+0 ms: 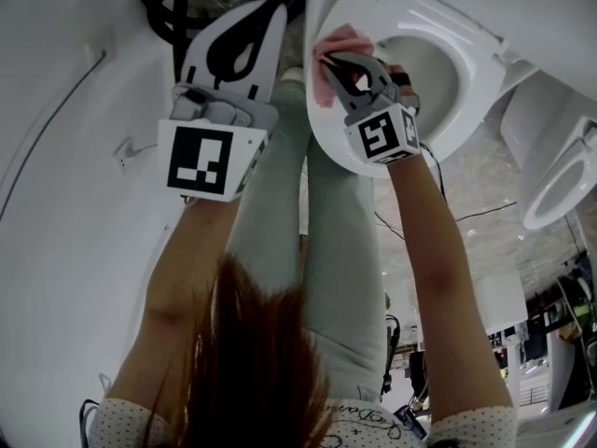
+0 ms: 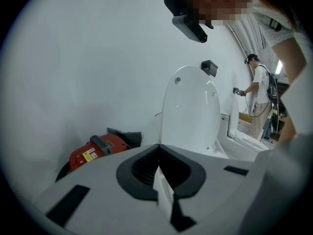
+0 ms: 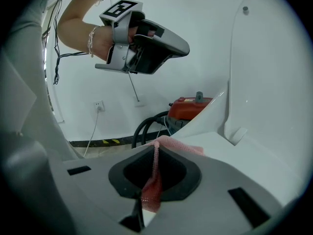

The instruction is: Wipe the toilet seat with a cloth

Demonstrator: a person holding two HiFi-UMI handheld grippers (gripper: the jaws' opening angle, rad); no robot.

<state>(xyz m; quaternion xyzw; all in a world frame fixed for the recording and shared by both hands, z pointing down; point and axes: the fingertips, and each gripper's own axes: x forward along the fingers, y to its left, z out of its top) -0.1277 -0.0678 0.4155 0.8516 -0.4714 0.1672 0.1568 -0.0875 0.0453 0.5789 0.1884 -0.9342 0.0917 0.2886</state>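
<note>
The white toilet seat rings the bowl at the top of the head view. My right gripper is shut on a pink cloth and holds it against the seat's left side. In the right gripper view the pink cloth runs up between the jaws and bunches on the seat. My left gripper hovers left of the toilet, jaws shut with nothing in them. It also shows as the left gripper raised in the air. The lid stands upright.
A red vacuum with a black hose sits by the white wall beside the toilet. A second toilet stands to the right. Another person stands at the far wall. A wall socket has a cord.
</note>
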